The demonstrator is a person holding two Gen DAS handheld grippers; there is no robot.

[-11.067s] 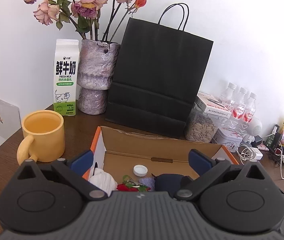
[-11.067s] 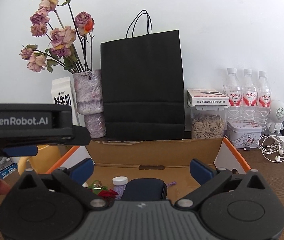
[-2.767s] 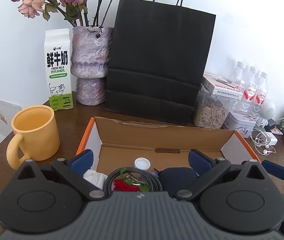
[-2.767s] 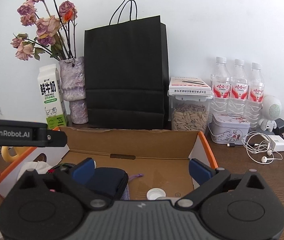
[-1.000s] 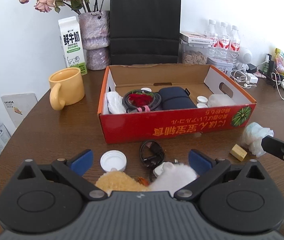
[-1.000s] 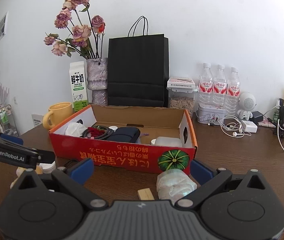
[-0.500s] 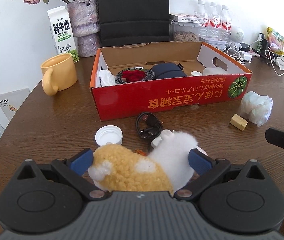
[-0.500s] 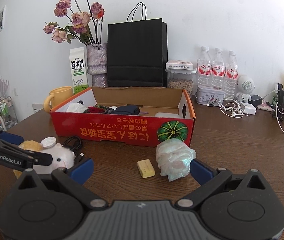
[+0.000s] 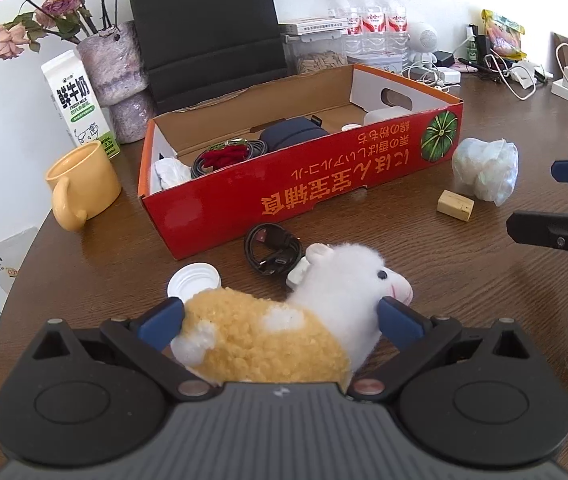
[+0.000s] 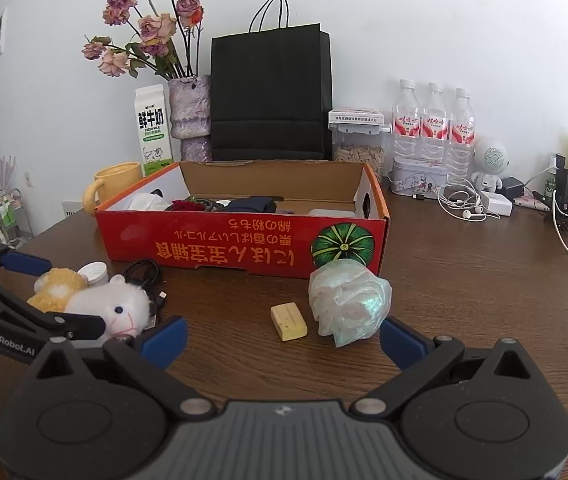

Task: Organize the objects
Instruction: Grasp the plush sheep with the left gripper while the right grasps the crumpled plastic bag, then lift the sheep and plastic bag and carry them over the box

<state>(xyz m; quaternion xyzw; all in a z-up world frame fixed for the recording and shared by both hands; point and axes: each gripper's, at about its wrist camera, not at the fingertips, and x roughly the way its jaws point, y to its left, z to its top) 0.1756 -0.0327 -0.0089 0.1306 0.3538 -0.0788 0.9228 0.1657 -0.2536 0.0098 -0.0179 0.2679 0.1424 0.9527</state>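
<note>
Now my left gripper (image 9: pixel 280 318) has dropped round the plush toy (image 9: pixel 284 320), lower centre of frame, pads wide apart, not clamped yet. Right gripper (image 10: pixel 282 336) open too; red box (image 9: pixel 304 196) awaits.

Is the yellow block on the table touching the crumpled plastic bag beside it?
Apart. The right wrist view shows bare table between the yellow block and the crumpled plastic bag.
</note>
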